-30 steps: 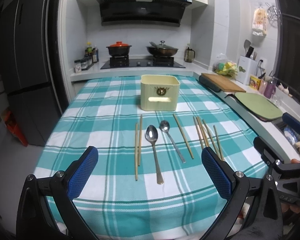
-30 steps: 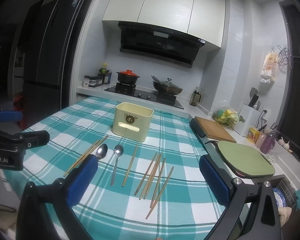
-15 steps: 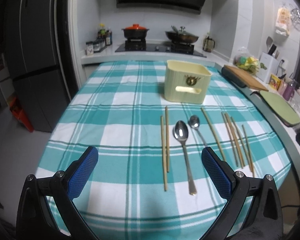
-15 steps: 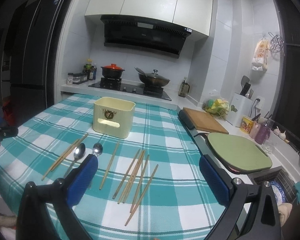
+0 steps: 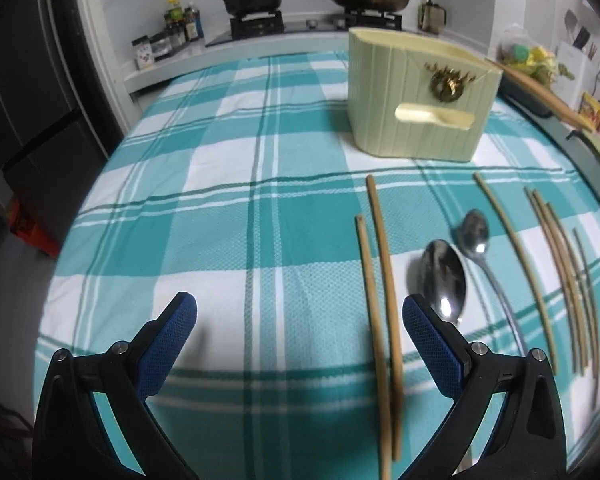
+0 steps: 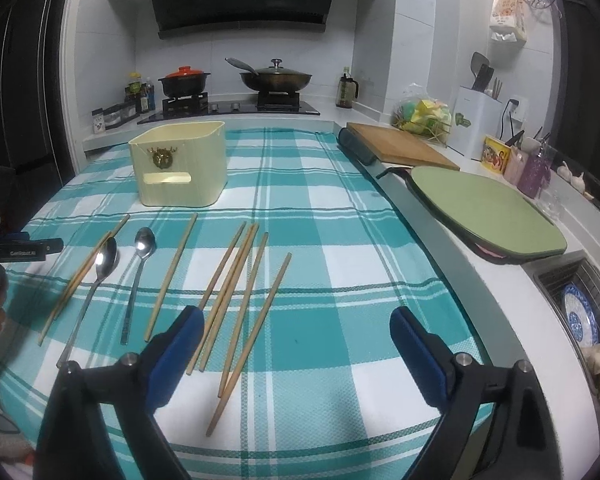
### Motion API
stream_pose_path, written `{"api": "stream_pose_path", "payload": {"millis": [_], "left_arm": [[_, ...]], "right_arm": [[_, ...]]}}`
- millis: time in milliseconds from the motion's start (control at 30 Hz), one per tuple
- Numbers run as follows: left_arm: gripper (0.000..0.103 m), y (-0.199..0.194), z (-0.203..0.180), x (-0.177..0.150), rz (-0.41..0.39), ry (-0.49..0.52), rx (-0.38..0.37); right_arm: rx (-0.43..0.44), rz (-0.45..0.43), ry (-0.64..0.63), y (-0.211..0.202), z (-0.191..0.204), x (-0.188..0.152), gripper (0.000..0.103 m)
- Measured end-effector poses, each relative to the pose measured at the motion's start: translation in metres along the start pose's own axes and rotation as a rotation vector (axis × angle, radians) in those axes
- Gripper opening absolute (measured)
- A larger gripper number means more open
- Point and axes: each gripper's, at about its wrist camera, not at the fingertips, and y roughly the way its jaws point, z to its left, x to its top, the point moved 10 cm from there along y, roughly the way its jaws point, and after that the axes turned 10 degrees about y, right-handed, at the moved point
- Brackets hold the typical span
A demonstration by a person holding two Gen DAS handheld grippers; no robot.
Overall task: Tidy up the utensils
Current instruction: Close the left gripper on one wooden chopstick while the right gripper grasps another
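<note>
The left gripper [image 5: 299,322] is held low over the checked cloth [image 5: 228,216], its blue pads [image 5: 168,344] spread wide with nothing between them. A pair of chopsticks [image 5: 382,280] is seen lying on the cloth at about one o'clock from that gripper, running past the inner side of its right pad. The big spoon [image 5: 444,280] is found just beyond that pad at two o'clock, the small spoon [image 5: 476,236] just beside it, and a single chopstick [image 5: 516,260] and a loose bunch of chopsticks [image 5: 560,264] farther toward three o'clock. The cream holder [image 5: 416,96] is set upright on the cloth at one o'clock, beyond the utensils and apart from them. The right gripper [image 6: 296,338] is also held released and empty above the cloth, with the bunch at eleven o'clock, close to its left pad [image 6: 176,356]. Cutting boards [image 6: 484,208] are seen at two o'clock.
</note>
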Motion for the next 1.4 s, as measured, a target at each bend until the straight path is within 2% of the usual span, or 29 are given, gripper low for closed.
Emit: {"api": "stream_pose_path", "payload": {"millis": [267, 433, 500, 600, 733, 800, 833, 867, 933, 1000, 1067, 1167, 1233, 1400], "left_arm": [[0.103, 0.038, 0.000, -0.001, 0.055, 0.064, 0.059], [0.103, 0.041, -0.002, 0.004, 0.052, 0.079, 0.050], [0.102, 0.041, -0.007, 0.002, 0.064, 0.092, 0.026], [0.103, 0.042, -0.010, -0.002, 0.056, 0.128, 0.041], [0.103, 0.044, -0.005, -0.008, 0.082, 0.077, 0.001], [0.103, 0.044, -0.001, -0.012, 0.096, 0.053, -0.016], [0.103, 0.043, 0.001, -0.014, 0.101, 0.046, -0.022], [0.103, 0.041, 0.003, -0.017, 0.106, 0.041, -0.026], [0.103, 0.038, 0.007, -0.023, 0.112, 0.032, -0.026], [0.103, 0.036, 0.012, -0.029, 0.124, 0.022, -0.028], [0.103, 0.035, 0.015, -0.035, 0.144, 0.012, -0.042], [0.102, 0.034, 0.016, -0.040, 0.176, 0.018, -0.066], [0.098, 0.034, 0.014, -0.040, 0.194, 0.037, -0.081], [0.080, 0.035, 0.000, -0.030, 0.233, 0.087, -0.125]], "right_arm": [[-0.015, 0.037, 0.027, 0.017, -0.012, -0.003, 0.096], [0.002, 0.055, 0.051, 0.030, -0.015, 0.004, 0.096], [0.026, 0.087, 0.074, 0.038, -0.017, 0.005, 0.096], [0.049, 0.151, 0.130, 0.055, -0.023, 0.004, 0.096], [0.071, 0.182, 0.083, 0.077, -0.014, 0.001, 0.096], [0.096, 0.241, 0.069, 0.098, -0.006, -0.006, 0.081], [0.115, 0.279, 0.074, 0.108, -0.002, -0.010, 0.068], [0.131, 0.315, 0.080, 0.118, 0.002, -0.014, 0.061], [0.146, 0.363, 0.079, 0.136, 0.011, -0.020, 0.055], [0.114, 0.403, 0.037, 0.152, 0.015, -0.028, 0.045], [0.076, 0.391, -0.014, 0.155, 0.015, -0.028, 0.036], [0.067, 0.418, -0.064, 0.155, 0.013, -0.032, 0.035], [0.074, 0.449, -0.086, 0.156, 0.012, -0.033, 0.035], [0.142, 0.534, -0.056, 0.161, 0.009, -0.026, 0.034]]}}
